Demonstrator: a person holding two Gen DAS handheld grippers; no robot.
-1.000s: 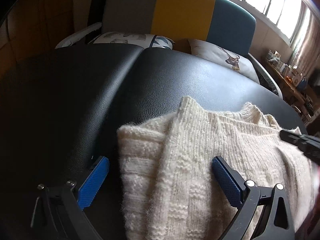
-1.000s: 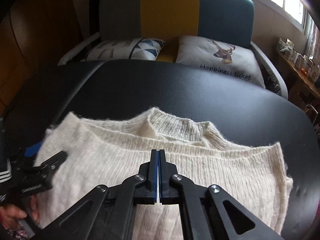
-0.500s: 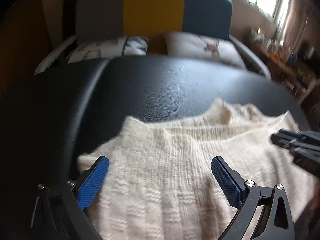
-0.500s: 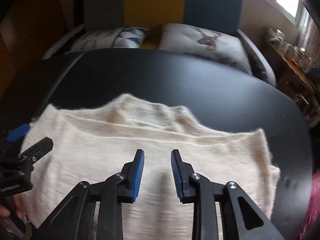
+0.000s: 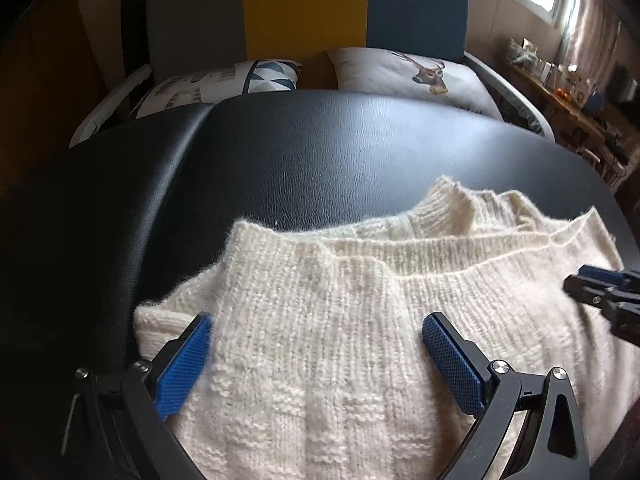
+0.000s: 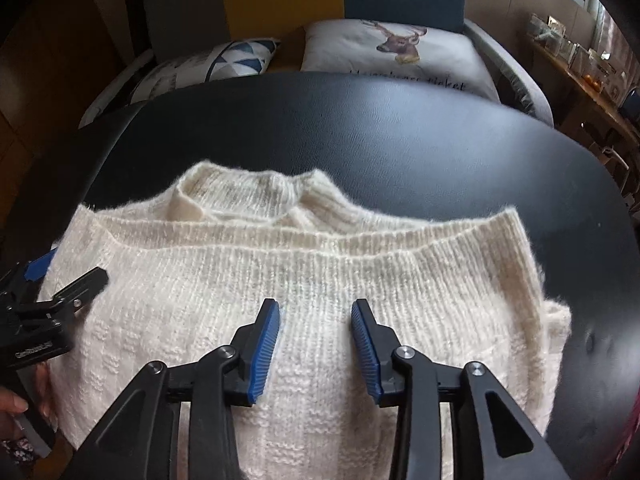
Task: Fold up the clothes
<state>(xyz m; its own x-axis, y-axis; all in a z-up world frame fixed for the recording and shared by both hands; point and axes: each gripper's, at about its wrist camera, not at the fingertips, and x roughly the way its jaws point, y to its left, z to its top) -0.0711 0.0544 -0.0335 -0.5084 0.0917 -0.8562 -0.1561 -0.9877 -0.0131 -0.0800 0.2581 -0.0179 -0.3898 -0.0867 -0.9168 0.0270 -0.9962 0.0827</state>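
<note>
Across the lower half of both views: one cream knitted sweater (image 6: 320,280), folded, lying flat on a black leather-look table (image 6: 360,128). Its collar sits at the upper edge of the fabric, toward the far side of the table; a ribbed hem edge runs across just below the collar.

Right gripper (image 6: 316,344), bottom centre of its own view: black arms, blue ribbed pads. Its jaws have just been opening and now stand partly apart, with a strip of the sweater's top layer showing in the gap. The pads do not press on the knit; nothing is pinched. Whether the tips touch the fabric cannot be told. In the left view the same gripper (image 5: 600,296) enters at the right edge, over the sweater's right part.

Left gripper (image 5: 316,352), bottom of its own view: jaws spread wide, one blue pad at the sweater's left border, the other over the middle of the knit. Fabric lies between and beneath the fingers, ungripped. In the right view this gripper (image 6: 48,280) shows at the left edge, over the sweater's left side, with a person's hand (image 6: 16,412) below it.

Background, upper frame: a sofa (image 5: 304,8) in grey, yellow and teal panels, a deer-print cushion (image 6: 392,56), a triangle-pattern cushion (image 6: 224,64).
</note>
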